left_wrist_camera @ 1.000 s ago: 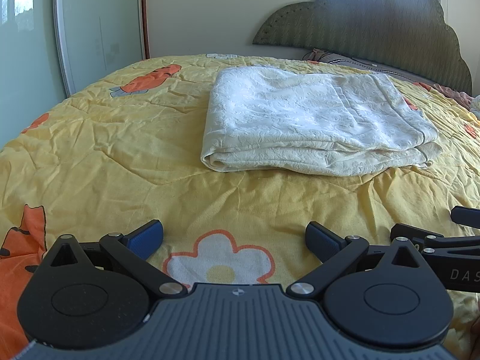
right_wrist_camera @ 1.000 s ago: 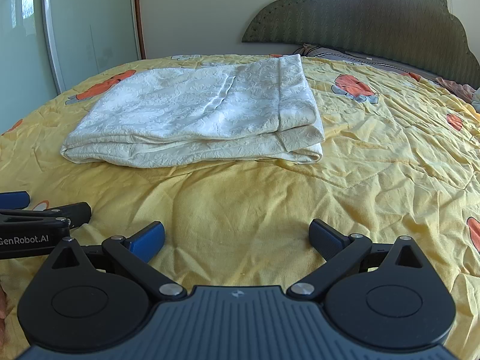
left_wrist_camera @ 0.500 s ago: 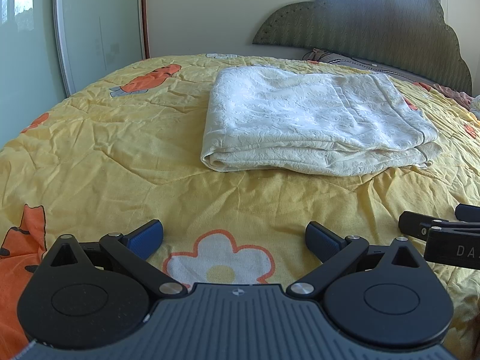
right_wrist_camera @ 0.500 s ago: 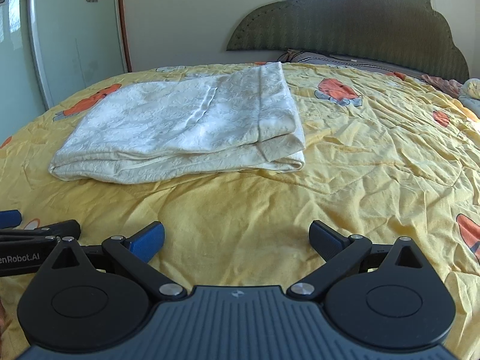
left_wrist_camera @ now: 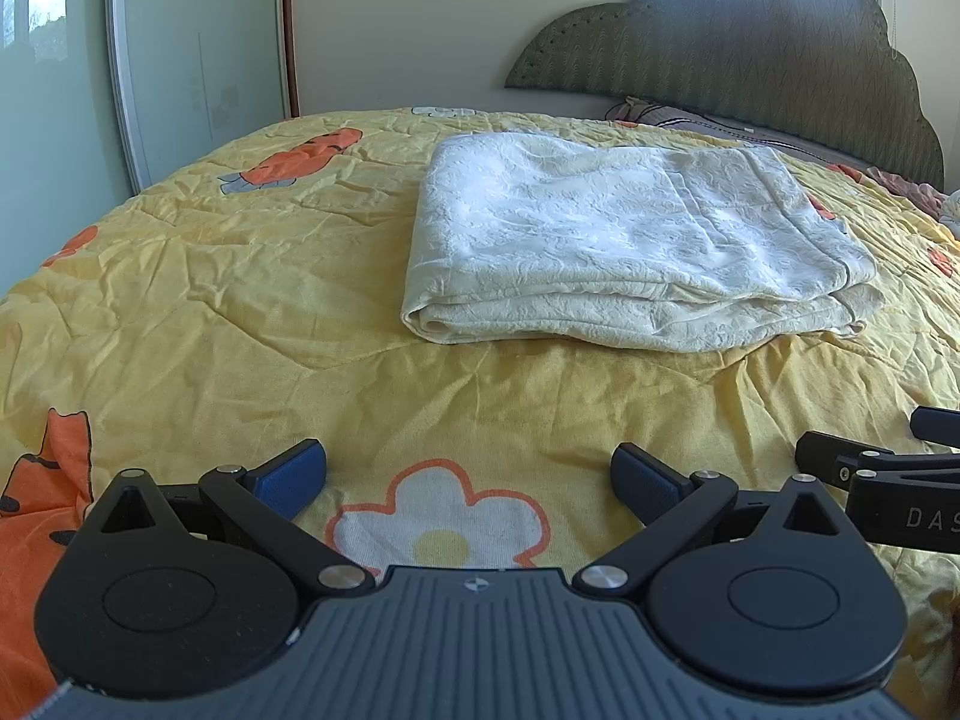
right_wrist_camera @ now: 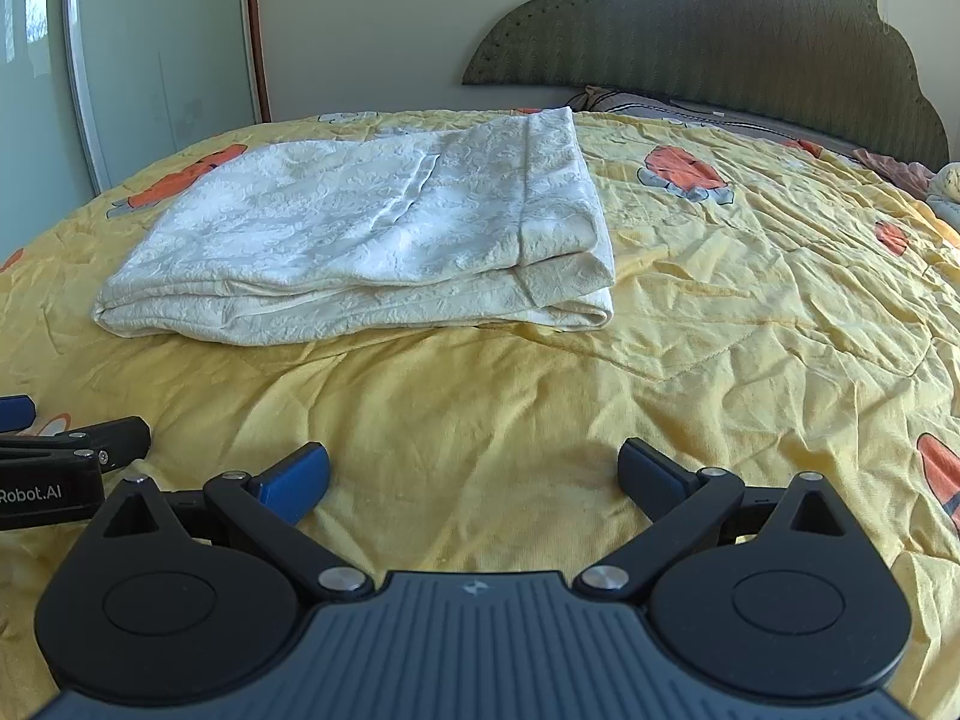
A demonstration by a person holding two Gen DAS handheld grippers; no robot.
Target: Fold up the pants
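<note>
yellow quilt (left_wrist_camera: 240, 312) covers the bed and fills most of both views, wrinkled, printed with orange carrot shapes and a white flower (left_wrist_camera: 438, 516) with an orange outline. dark green scalloped headboard (right_wrist_camera: 720, 36) stands against the wall at the far end, with a pillow edge just below it. pale sliding door (left_wrist_camera: 198, 60) with a silver frame at far left (small flower stickers near its top).

cream pants (left_wrist_camera: 612, 246) lie on the quilt, already folded into a flat layered rectangle, middle of the bed, well ahead of both grippers and touched by neither. in the right wrist view the pants (right_wrist_camera: 372, 240) sit left of centre, thick folded corner toward the right.

left gripper (left_wrist_camera: 468, 477) hangs low above the quilt, blue-padded fingers (left_wrist_camera: 288, 474) spread wide, nothing between them, flower print right under the gap. right gripper (right_wrist_camera: 474, 477) likewise low over bare quilt, fingers (right_wrist_camera: 294, 480) wide apart and empty. the two sit side by side: each one's black tip shows at the edge of the other's view (right gripper (left_wrist_camera: 870, 468), left gripper (right_wrist_camera: 78, 444)).
</note>
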